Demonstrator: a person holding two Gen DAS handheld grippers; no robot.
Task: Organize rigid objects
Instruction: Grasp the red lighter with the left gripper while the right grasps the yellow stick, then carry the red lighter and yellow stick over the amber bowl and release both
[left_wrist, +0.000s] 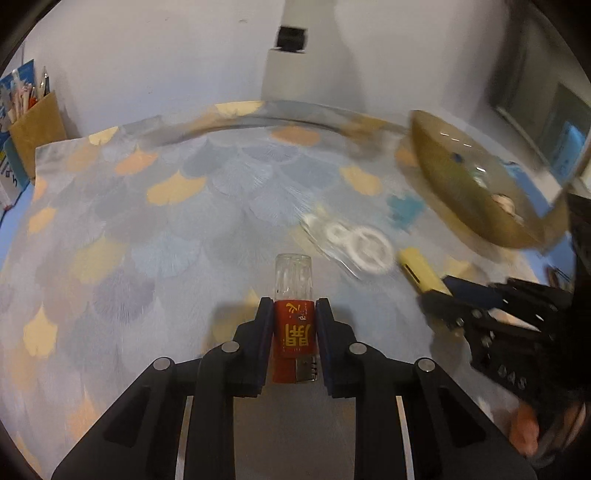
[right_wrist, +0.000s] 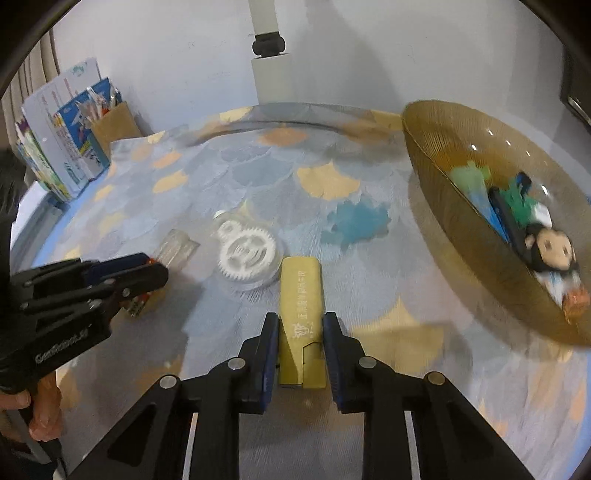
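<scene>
Left gripper clamps the red lighter mid-body; right gripper grips the yellow lighter, both near above the bench. Light, stiff, slick plastic — flat sides grip best.

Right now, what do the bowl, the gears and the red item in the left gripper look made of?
Bowl: amber glass or clear plastic; see-through, fine ribs, bright glints.
Gears: matte white plastic, possibly printed; dull, no shine.
Red item: glossy red body with a clear ribbed cap, probably plastic, and a metal end; left gripper clamps it.
</scene>
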